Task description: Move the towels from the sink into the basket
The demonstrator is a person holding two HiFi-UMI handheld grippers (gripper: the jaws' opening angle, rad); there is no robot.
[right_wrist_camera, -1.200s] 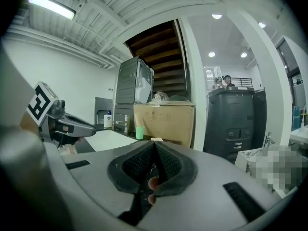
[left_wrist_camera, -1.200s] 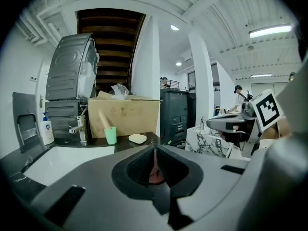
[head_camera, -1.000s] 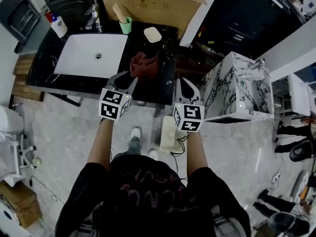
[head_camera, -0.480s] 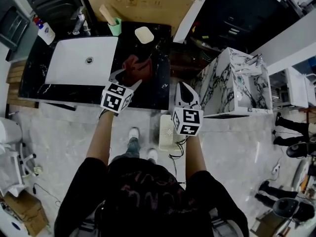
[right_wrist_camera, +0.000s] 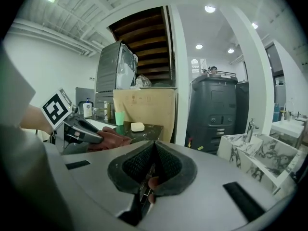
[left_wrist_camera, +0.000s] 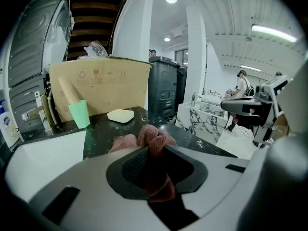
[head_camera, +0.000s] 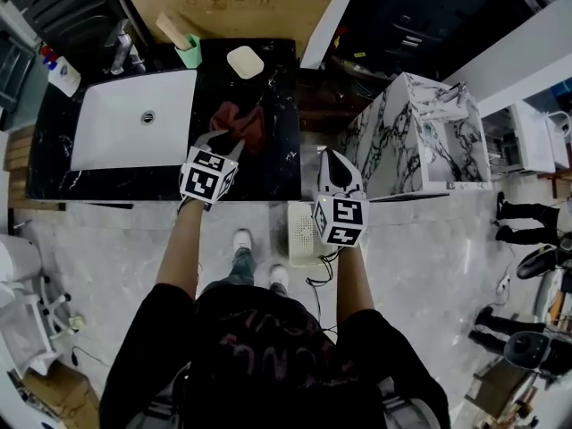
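Note:
A dark red towel [head_camera: 243,117] lies on the black counter [head_camera: 277,150], to the right of the white sink [head_camera: 116,137]. My left gripper [head_camera: 228,137] reaches onto its near edge. Its jaws have just been closing, and in the left gripper view [left_wrist_camera: 154,162] the pads pinch a bunched fold of the towel [left_wrist_camera: 153,137]. My right gripper [head_camera: 332,157] hangs off the counter's right end, shut with nothing between its pads [right_wrist_camera: 153,170]. From the right gripper view, the left gripper [right_wrist_camera: 79,129] sits on the towel [right_wrist_camera: 113,137]. A white basket [head_camera: 302,235] stands on the floor by my feet.
At the back of the counter are a green cup [head_camera: 188,54], a pale soap bar [head_camera: 244,61] and a soap bottle [head_camera: 58,74], with a cardboard box [head_camera: 232,7] behind them. A marble vanity [head_camera: 411,132] stands to the right. A tap [head_camera: 121,52] rises behind the sink.
The left gripper has sunk toward the counter and now sits on the towel's near edge. The towel, bunched a second ago, lies lower and more spread out. The right gripper came down a little.

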